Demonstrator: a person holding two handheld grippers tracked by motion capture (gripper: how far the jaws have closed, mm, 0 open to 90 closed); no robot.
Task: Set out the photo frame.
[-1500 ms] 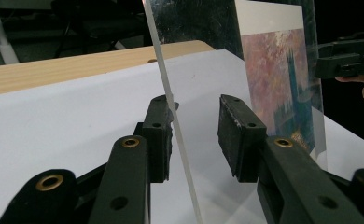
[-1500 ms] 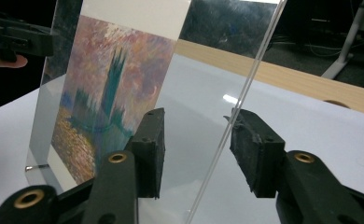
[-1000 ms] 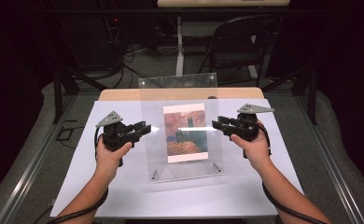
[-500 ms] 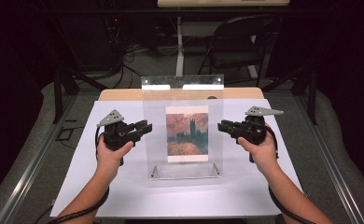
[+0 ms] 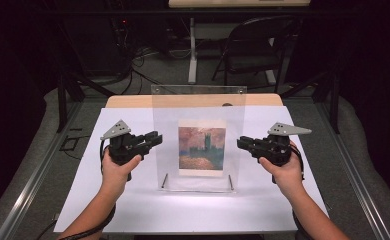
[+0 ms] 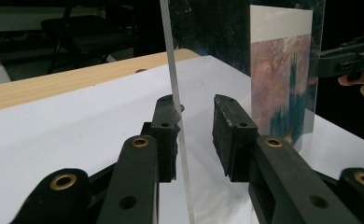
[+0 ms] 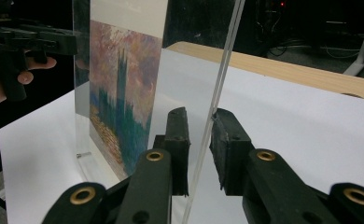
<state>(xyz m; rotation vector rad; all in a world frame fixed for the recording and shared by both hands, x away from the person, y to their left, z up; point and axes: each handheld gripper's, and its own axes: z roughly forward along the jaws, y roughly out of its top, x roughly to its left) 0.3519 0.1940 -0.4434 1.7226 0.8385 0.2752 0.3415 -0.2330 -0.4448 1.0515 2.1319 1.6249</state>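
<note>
Item: clear acrylic picture frame [image 5: 199, 137] with a painted print [image 5: 202, 148], upright at the middle of the white table sheet [image 5: 133, 210].

Left gripper [image 5: 155, 139]: jaws have just been closing astride the frame's left edge; one pad touches, the other is clear, not yet clamped.

Right gripper [image 5: 243, 144]: likewise closing around the right edge, with a gap showing.

Handling: close both sides evenly, so you keep the panel vertical.

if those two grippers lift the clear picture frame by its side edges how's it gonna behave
The clear picture frame looks like stiff acrylic, so it probably won't flex. Its bare, glossy edges sit in the left gripper and right gripper, whose jaws have just been closing, so it may slip. It stands tall on two thin metal pegs, so a push could tip it.
</note>
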